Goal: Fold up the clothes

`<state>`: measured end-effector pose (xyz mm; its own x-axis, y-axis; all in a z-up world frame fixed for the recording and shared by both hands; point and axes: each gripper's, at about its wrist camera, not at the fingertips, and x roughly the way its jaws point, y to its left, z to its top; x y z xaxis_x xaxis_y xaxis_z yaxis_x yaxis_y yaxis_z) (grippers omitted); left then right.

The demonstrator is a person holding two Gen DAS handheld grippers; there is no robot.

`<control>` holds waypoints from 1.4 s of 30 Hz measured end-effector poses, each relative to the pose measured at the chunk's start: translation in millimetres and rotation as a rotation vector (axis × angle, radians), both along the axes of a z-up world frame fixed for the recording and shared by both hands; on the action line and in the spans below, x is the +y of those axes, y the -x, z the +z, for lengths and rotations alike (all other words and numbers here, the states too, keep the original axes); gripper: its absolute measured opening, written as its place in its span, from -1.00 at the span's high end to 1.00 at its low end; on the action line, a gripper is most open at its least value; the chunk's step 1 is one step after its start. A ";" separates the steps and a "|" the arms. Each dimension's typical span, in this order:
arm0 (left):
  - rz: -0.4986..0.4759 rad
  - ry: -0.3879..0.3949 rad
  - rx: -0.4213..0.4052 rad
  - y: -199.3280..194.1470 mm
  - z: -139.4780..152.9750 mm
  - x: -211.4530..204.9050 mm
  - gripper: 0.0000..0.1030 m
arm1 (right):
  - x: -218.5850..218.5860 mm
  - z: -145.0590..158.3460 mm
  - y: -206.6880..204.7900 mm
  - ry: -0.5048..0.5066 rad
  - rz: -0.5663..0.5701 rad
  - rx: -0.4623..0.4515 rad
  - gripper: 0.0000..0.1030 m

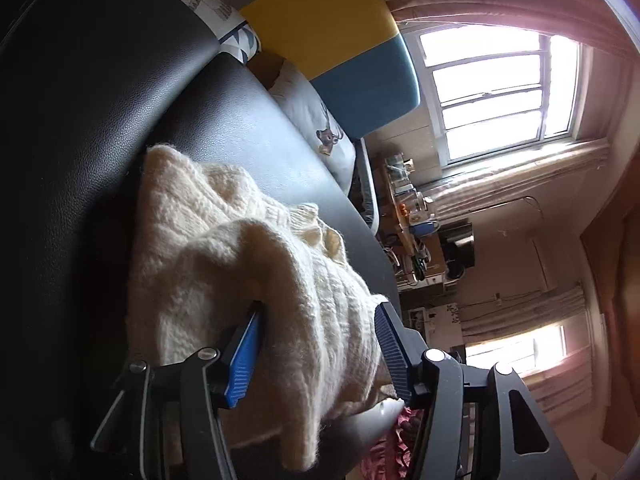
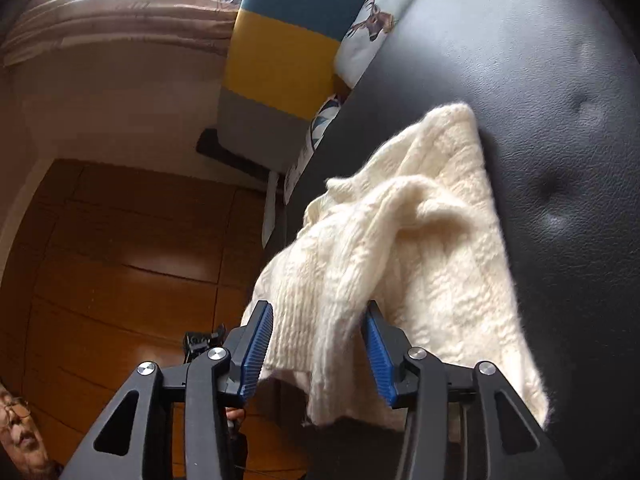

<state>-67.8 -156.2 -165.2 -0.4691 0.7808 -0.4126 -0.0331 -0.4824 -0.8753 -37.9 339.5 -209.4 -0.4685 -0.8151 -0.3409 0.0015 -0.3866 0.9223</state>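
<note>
Let the folded edge drop flat, then draw both claws straight back so no yarn snags. The left gripper [image 1: 316, 344] and right gripper [image 2: 318, 350] stand partly open, cloth between their jaws but unpinched. The cream cable-knit sweater [image 2: 432, 240], fluffy and bunched, lies on the black leather sofa [image 2: 540, 80], near edge overhanging.

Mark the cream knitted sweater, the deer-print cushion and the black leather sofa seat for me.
Cream knitted sweater [image 2: 432, 240]: right wrist view, middle of the bunched knit.
Deer-print cushion [image 2: 374, 24]: right wrist view, on the deer picture.
Black leather sofa seat [image 1: 256, 128]: left wrist view, bare leather beyond the sweater.
</note>
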 end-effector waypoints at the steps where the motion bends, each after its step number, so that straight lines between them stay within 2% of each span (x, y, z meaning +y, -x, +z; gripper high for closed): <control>1: -0.007 0.009 -0.004 -0.1 -0.6 1.6 -0.20 | -5.0 0.7 1.9 -0.005 0.026 -0.001 0.06; 5: -0.032 0.055 -0.043 6.8 -8.2 14.4 -0.14 | -21.4 2.7 21.4 -0.025 0.066 -0.006 0.06; 6: -0.041 0.055 -0.036 9.4 -6.3 17.0 0.09 | -23.6 5.7 24.5 -0.025 0.070 0.007 0.06; 7: -0.050 0.054 -0.029 11.9 -4.4 19.6 0.53 | -24.7 8.7 30.2 0.000 0.064 0.023 0.06; 8: -0.059 0.054 -0.022 14.4 -2.4 22.2 0.70 | -23.1 10.4 35.4 0.012 0.045 0.034 0.06; 11: -0.028 -0.036 -0.016 27.8 3.1 14.9 0.71 | -13.1 5.7 54.4 0.045 -0.049 0.021 0.06; 15: 0.074 -0.160 -0.046 55.4 -1.2 -0.6 0.71 | 1.0 -21.8 83.8 0.128 -0.185 -0.059 0.06; 17: 0.117 -0.157 -0.077 67.1 -6.1 -4.1 0.67 | 1.5 -27.7 91.2 0.151 -0.209 -0.066 0.10; 18: 0.125 -0.170 -0.096 72.3 -10.4 -5.2 0.58 | 1.6 -30.4 94.8 0.162 -0.221 -0.069 0.10; 20: 0.139 -0.197 -0.134 82.8 -18.9 -7.2 0.17 | -0.2 -24.3 99.4 0.176 -0.230 -0.043 0.05; 21: 0.158 -0.199 -0.146 85.4 -20.1 -10.0 -0.10 | 1.9 -20.1 99.9 0.188 -0.237 -0.024 0.04; 23: 0.194 -0.229 -0.125 87.0 -16.2 -20.3 -0.17 | 8.3 -10.4 99.3 0.210 -0.250 0.014 0.00; 25: 0.239 -0.225 -0.095 84.1 -8.3 -34.2 -0.38 | 5.5 1.3 98.2 0.149 -0.257 0.049 0.00; 27: 0.256 -0.114 -0.048 74.5 3.3 -45.4 -0.39 | 1.6 12.6 88.0 0.007 -0.221 0.063 0.00; 28: 0.249 -0.029 -0.030 68.3 8.0 -47.1 -0.39 | -2.5 17.8 82.9 -0.076 -0.197 0.068 0.00; 31: 0.163 0.186 0.007 49.9 11.2 -35.8 -0.39 | -27.8 30.7 57.4 -0.430 -0.103 0.122 0.00; 33: 0.099 0.295 0.036 31.2 9.4 -29.6 -0.39 | -45.5 33.3 40.6 -0.629 -0.039 0.164 0.00; 35: 0.048 0.352 0.066 17.5 8.1 -19.8 -0.39 | -59.1 30.1 27.8 -0.774 0.015 0.195 0.00; 37: 0.020 0.407 0.091 8.3 6.0 -10.4 -0.39 | -67.5 17.7 20.3 -0.875 0.047 0.190 0.00; 38: 0.015 0.440 0.103 5.1 5.0 -5.6 -0.39 | -60.9 6.0 5.7 -0.895 0.054 0.184 0.00; 42: 0.003 0.544 0.165 6.3 6.9 15.1 -0.39 | -54.5 -1.1 -7.6 -0.881 0.022 0.178 -0.06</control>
<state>-74.1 -141.1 -158.3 -0.5632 0.4749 -0.6762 -0.1463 -0.8627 -0.4841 -30.3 284.9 -210.5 -0.5612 -0.3019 -0.7706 0.1318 -0.9518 0.2770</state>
